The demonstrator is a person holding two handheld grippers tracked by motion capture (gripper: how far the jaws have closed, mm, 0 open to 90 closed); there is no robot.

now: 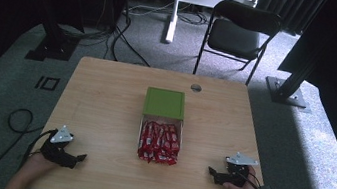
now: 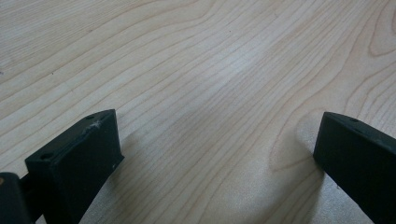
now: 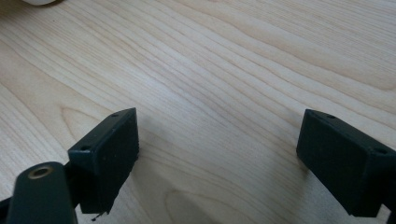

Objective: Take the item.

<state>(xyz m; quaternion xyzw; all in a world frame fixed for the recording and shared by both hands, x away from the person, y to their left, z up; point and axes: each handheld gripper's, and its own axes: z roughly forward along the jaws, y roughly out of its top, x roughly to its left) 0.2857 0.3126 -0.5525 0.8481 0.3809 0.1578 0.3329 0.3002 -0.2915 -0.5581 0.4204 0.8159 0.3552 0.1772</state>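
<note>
Red wrapped snack bars (image 1: 159, 143) heaped in a shallow tray at tabletop (image 1: 103, 110) centre, just near of a green lidded box (image 1: 164, 103). Probably light, crinkly, slippery in foil; best pinched across a single bar's narrow middle. Left claw (image 1: 77, 158) and right claw (image 1: 212, 174) both spread wide, empty, resting at near corners.

A black folding metal chair (image 1: 239, 32) stands at the upper centre. A white stand post (image 1: 173, 9) rises left of it. Black cables (image 1: 124, 37) trail across grey carpet.
</note>
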